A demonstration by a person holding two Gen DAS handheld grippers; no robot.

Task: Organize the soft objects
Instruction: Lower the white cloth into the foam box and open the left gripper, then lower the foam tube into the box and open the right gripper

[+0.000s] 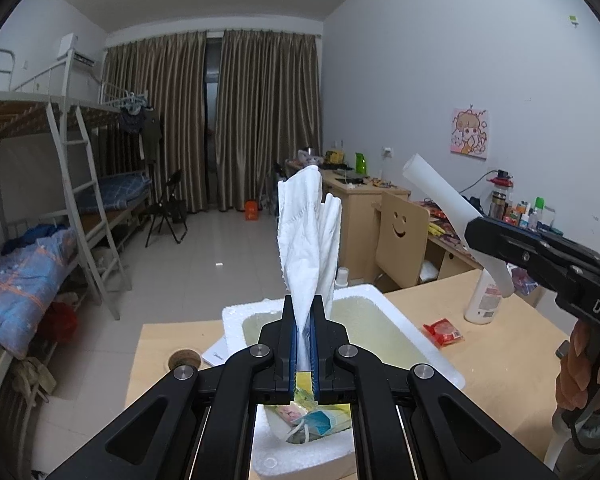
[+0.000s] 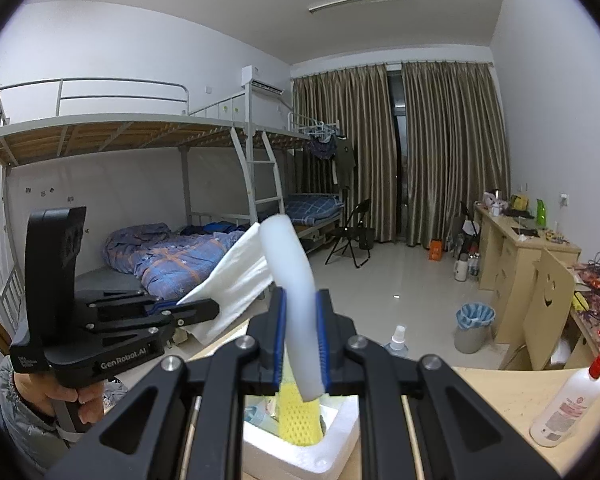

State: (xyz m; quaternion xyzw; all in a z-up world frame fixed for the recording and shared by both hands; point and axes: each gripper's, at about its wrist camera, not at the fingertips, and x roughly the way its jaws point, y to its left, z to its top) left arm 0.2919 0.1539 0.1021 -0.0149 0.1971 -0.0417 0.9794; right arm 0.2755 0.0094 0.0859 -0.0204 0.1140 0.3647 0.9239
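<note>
My left gripper [image 1: 304, 344] is shut on a white cloth [image 1: 308, 236] that stands up above a white foam box [image 1: 428, 344] on the wooden table. A colourful packet [image 1: 312, 424] lies in the box below the jaws. My right gripper [image 2: 302, 344] is shut on a white foam strip [image 2: 292, 276] that curves upward; the strip also shows in the left wrist view [image 1: 444, 196]. Below it a yellow foam net [image 2: 300, 420] sits in the foam box [image 2: 320, 456]. The left gripper [image 2: 204, 308] with the cloth [image 2: 240, 276] shows at the left of the right wrist view.
A white pump bottle [image 1: 484, 300] [image 2: 568, 408] and a red packet [image 1: 444, 330] stand on the wooden table [image 1: 512, 360]. A chair with a smiley face [image 1: 400, 240], cluttered desks, a bunk bed [image 2: 140, 248] and a bin [image 2: 474, 326] surround the tiled floor.
</note>
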